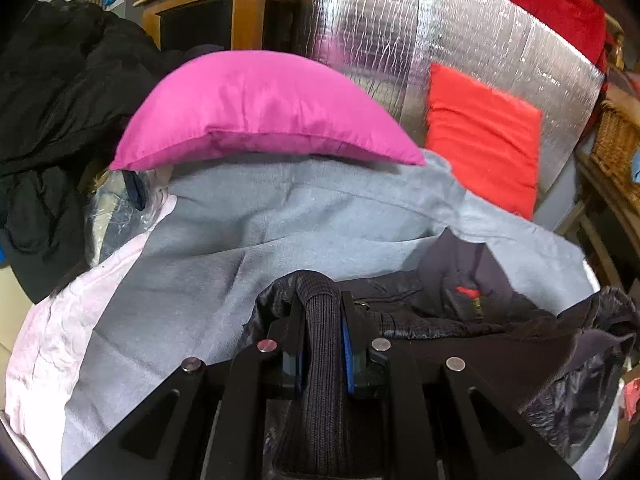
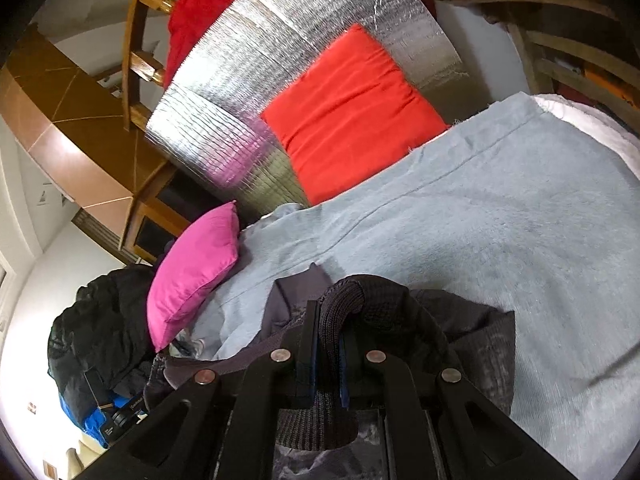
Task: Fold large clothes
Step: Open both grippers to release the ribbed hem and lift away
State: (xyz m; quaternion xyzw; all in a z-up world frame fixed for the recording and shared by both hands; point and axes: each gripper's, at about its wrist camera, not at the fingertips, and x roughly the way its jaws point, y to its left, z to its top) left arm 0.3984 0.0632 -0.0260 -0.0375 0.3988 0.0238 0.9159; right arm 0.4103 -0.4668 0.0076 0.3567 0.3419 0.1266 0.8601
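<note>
A dark navy jacket (image 1: 460, 320) with ribbed knit cuffs lies on a light blue blanket (image 1: 240, 248). My left gripper (image 1: 322, 300) is shut on a ribbed knit edge of the jacket, which runs between the fingers toward the camera. My right gripper (image 2: 330, 320) is shut on another ribbed knit edge of the jacket (image 2: 460, 336), held just above the blanket (image 2: 500, 220). The rest of the jacket drapes below and beside both grippers.
A pink cushion (image 1: 256, 112) sits at the blanket's far end; it also shows in the right wrist view (image 2: 196, 268). A red cushion (image 1: 484, 136) leans on a silver foil panel (image 1: 400, 32). A black coat (image 1: 52, 120) is piled at the left. A wicker basket (image 1: 616, 144) stands at the right.
</note>
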